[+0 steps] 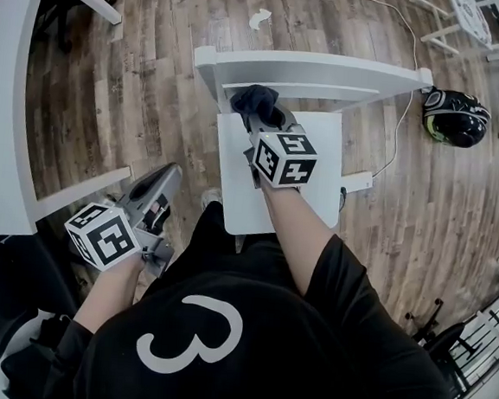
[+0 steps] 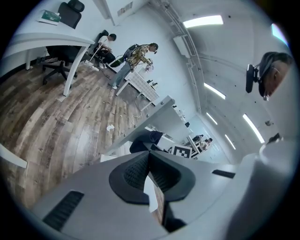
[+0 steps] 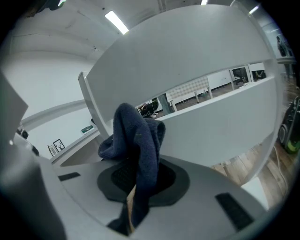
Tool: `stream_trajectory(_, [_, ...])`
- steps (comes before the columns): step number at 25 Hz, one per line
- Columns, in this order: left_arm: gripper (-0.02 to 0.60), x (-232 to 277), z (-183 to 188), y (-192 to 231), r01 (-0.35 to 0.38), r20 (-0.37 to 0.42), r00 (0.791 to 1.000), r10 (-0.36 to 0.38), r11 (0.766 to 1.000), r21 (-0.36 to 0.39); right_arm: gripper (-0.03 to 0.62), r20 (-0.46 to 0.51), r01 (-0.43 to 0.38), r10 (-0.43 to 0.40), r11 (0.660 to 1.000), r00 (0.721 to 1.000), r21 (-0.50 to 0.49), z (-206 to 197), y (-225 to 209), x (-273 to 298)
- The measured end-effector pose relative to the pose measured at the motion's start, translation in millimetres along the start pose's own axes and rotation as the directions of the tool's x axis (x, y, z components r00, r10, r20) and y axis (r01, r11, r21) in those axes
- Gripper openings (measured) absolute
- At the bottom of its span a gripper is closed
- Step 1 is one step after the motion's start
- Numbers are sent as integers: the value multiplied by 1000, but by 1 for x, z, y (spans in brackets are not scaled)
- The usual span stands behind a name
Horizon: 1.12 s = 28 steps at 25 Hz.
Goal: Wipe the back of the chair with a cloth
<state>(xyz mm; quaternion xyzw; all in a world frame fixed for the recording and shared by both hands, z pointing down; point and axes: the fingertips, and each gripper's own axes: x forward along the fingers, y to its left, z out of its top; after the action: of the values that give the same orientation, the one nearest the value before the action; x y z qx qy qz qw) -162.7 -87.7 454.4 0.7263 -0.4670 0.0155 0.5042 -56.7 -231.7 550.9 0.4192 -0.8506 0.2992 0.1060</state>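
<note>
The right hand-held gripper [image 1: 261, 121], clamped on the dark cloth [image 1: 254, 97], sits close by the chair back [image 1: 330, 71] near its left end, the rail's length running off rightward (the left hand-held gripper [image 1: 166, 178], closed on nothing, hangs farther away).

Bright, even light falls from ceiling light strips [image 2: 201, 21]; shadows stay soft. Both gripper views bend strongly toward dark, rounded edges.

Head view: the cube [image 1: 286, 158] on your right gripper [image 1: 261, 121] covers its jaws; only a dark edge of the cloth [image 1: 254, 96] shows. Your arm [image 1: 295, 220] hides the chair [image 1: 313, 69] seat's near part. Desk [image 1: 8, 86] cut off at left edge. People [image 2: 138, 54] in left gripper view too small to read.
</note>
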Motion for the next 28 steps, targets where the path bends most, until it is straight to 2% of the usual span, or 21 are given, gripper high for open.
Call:
stream_trajectory(6, [14,20,-16,-22,2,22,1000,-2,999,-34,51,-9,1,-1,999,1000,-41,10,-38,-21])
stream_trajectory(12, [14,42,-31,-46,14,41,999,-11,998,-59,51,-18,50,-51,997,999,-54,21,-96,-51])
stream_trajectory(16, [14,56,-37,-66,22,53,998,-20,999,-45,51,-17,80,-81,995,997,-56,30,-135,-72])
stream_trajectory(21, [14,62,-43,-82,15,83,996,-12,999,-31,51,5,137,-137,990,991,9,38,-181,-96])
stream_trajectory(26, [13,59,-49,-93,-10,124,992,15,999,-39,51,-8,155,-155,987,988,32,40,-205,-107])
stream_trajectory(28, [12,56,-53,-100,-46,129,991,43,999,15,51,-10,151,-150,988,989,32,42,-210,-109])
